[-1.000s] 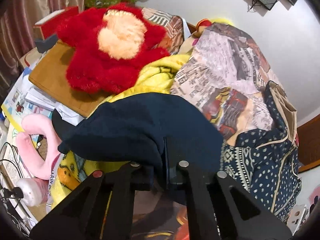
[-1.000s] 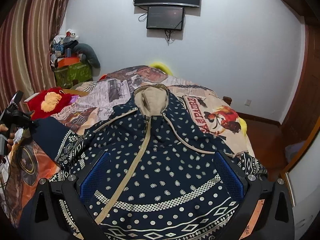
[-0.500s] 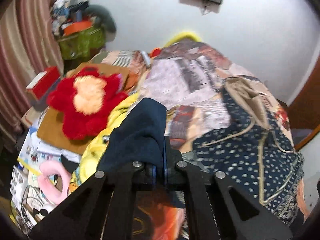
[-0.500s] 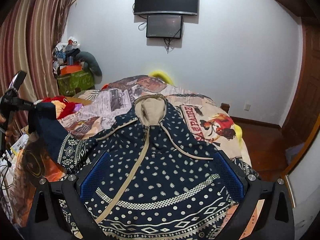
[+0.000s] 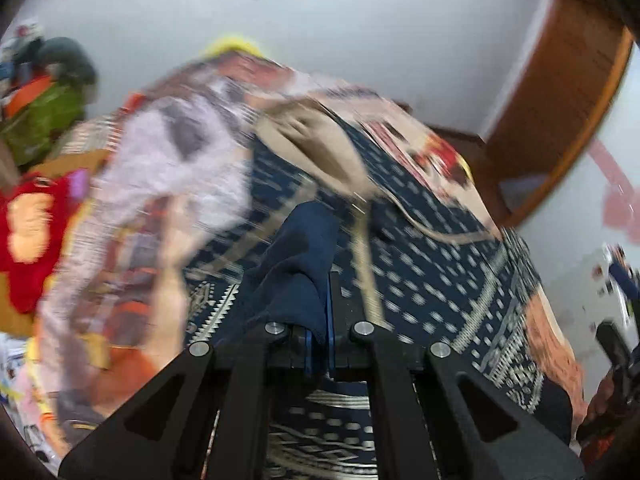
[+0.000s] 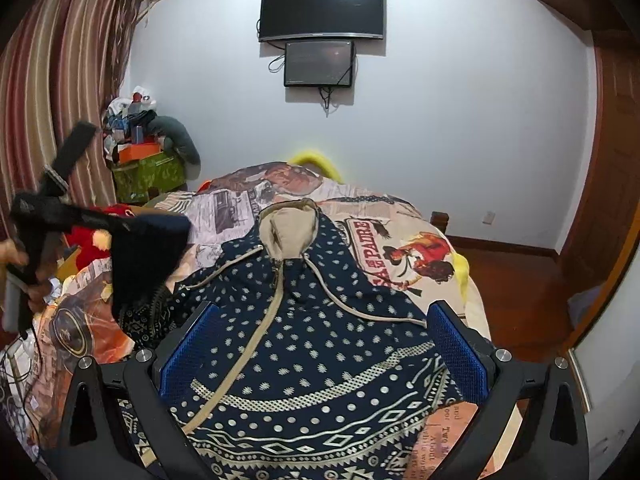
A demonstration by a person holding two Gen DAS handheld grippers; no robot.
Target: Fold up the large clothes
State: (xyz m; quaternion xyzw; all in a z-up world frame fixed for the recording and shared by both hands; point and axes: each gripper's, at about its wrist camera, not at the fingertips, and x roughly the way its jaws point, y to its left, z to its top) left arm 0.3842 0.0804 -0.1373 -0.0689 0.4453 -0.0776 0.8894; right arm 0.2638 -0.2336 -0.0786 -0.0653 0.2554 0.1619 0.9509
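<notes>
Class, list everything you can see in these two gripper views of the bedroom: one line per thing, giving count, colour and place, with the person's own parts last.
hooded jacket: one, navy with cream dots and beige hood lining, spread front-up on the bed
sleeve: one, plain navy at its end, lifted off the bed at left
bedspread: one, cream with newspaper and cowboy prints, covering the bed
plush toy: one, red with a pale centre, left of the bed
screens: two, black, on the white wall, smaller under larger
curtain: one, red and beige stripes, far left
green box: one, corner, with clutter on top
left gripper: black, shut on the sleeve
right gripper: black, blue pads, open above the jacket
hand: one, holding the left gripper's handle
</notes>
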